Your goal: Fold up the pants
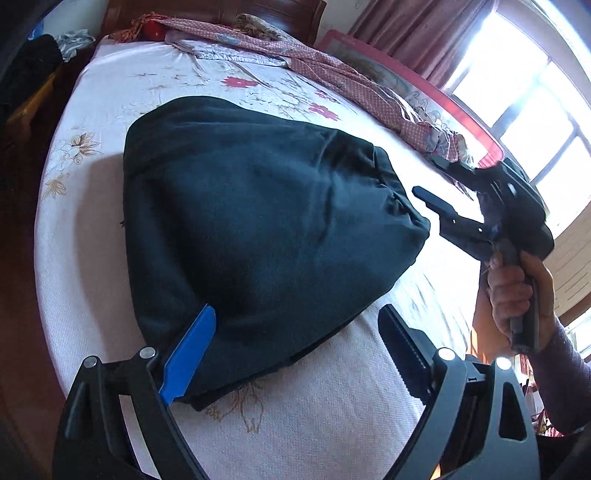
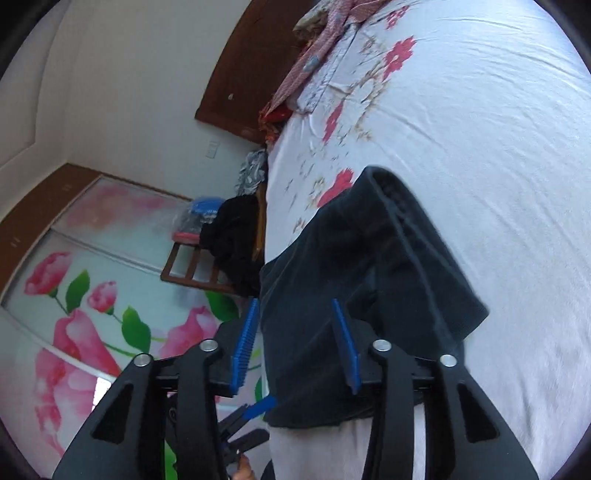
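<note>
the left tongs (image 1: 295,347) stand spread wide, one blue pad (image 1: 190,354) low over the near edge of the pants (image 1: 258,221) and the other toothed black finger (image 1: 402,347) out over bare sheet, so nothing is pinched between them. the right tongs (image 2: 295,343) are partly spread, their two blue pads (image 2: 243,343) apart with dark cloth showing behind and between them; the pads do not look to press on it, and in the left wrist view these same tongs (image 1: 432,177) hang in the air just off the right corner of the pants, clear of the cloth, gripped by a hand (image 1: 517,295) in a purple sleeve (image 1: 565,384). the pants are a dark bundle folded into a thick rounded shape, lying in the middle of the bed (image 1: 332,424) on a white sheet with red and brown flowers, one folded edge with a seam turned up toward the right wrist camera. farther off, a pink dotted cloth (image 1: 332,70) is bunched along the far side of the bed by the wooden headboard (image 1: 221,11). beyond that, a window (image 1: 535,110) with curtains is bright. beside the bed a chair (image 2: 199,266) carries dark clothes, and a wardrobe (image 2: 74,295) with big pink flowers on its doors fills the wall.
</note>
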{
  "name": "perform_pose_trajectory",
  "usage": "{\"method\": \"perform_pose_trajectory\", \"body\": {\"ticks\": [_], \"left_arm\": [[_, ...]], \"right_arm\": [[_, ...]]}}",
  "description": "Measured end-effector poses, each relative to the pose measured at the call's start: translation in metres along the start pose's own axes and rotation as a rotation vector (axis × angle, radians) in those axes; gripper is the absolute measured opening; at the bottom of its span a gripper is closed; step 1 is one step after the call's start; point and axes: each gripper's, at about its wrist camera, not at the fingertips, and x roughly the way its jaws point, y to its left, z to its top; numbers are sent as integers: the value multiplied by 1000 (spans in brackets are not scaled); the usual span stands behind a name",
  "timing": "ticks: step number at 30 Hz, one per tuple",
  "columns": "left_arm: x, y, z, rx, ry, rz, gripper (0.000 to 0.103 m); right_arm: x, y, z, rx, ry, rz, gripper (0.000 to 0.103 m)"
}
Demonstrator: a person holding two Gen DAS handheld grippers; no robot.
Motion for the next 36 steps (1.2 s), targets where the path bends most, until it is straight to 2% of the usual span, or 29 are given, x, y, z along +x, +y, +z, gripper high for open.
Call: {"method": "perform_pose_trajectory", "body": {"ticks": [1,2,3,4,5,6,7,8,10,11,13,16,17,18,20,22,25,28,29,30,32,33,35,36], "left_arm": [[1,3,0,-15,5,-1,90],[0,5,-1,-29,4,-7,90],[-1,7,-1,-43,1,-6,90],[-5,9,-2,-63,3,9,90],[-12,10,-3,-80,-2,18,90],[-22,12,-6,-95,-15,34,91],[-35,14,-10,-113,-34,67,96],[-46,18,-16,-136,-47,104,99],[-69,28,-31,-195,-53,155,100],[-78,32,-38,-226,-51,186,101],[-96,41,-55,-310,-36,274,101],[-119,50,-91,-447,-8,341,101],[-123,51,-100,-487,7,379,101],[-127,49,-109,-518,25,417,101],[-129,44,-126,-547,58,462,101],[-126,30,-135,-538,95,498,101],[-114,4,-133,-478,149,534,101],[-104,-16,-118,-454,162,517,101],[-102,-22,-113,-453,155,510,101],[-103,-26,-108,-448,137,497,101],[-106,-31,-102,-432,93,504,101],[-106,-29,-99,-423,79,497,101],[-108,-18,-96,-447,70,497,101],[-114,-12,-97,-476,58,511,101]], "right_arm": [[6,-9,-8,-13,32,-67,57],[10,-24,-13,9,53,-92,45],[4,-37,-14,64,34,-70,26],[-5,-45,-14,139,15,-27,25],[-15,-46,-16,179,-7,2,30],[-27,-42,-18,179,-24,-2,51],[-37,-36,-21,178,-29,-1,57],[-49,-31,-26,182,-29,-3,67],[-69,-19,-38,157,-15,-23,78],[-77,-14,-46,138,-2,-87,84],[-91,-6,-63,90,37,-279,86],[-100,-2,-87,56,113,-645,86],[-101,-3,-93,56,144,-718,86],[-100,-2,-99,56,178,-750,86],[-94,-1,-109,53,269,-771,86],[-88,9,-119,23,315,-738,86],[-78,45,-120,-99,261,-694,86],[-63,71,-116,-145,229,-646,86],[-59,75,-115,-133,220,-618,86],[-54,76,-114,-117,214,-602,91],[-43,81,-111,-103,198,-548,91],[-38,83,-110,-94,164,-438,91],[-25,83,-114,-90,83,-119,91],[-7,86,-119,-111,89,-27,91]]}}
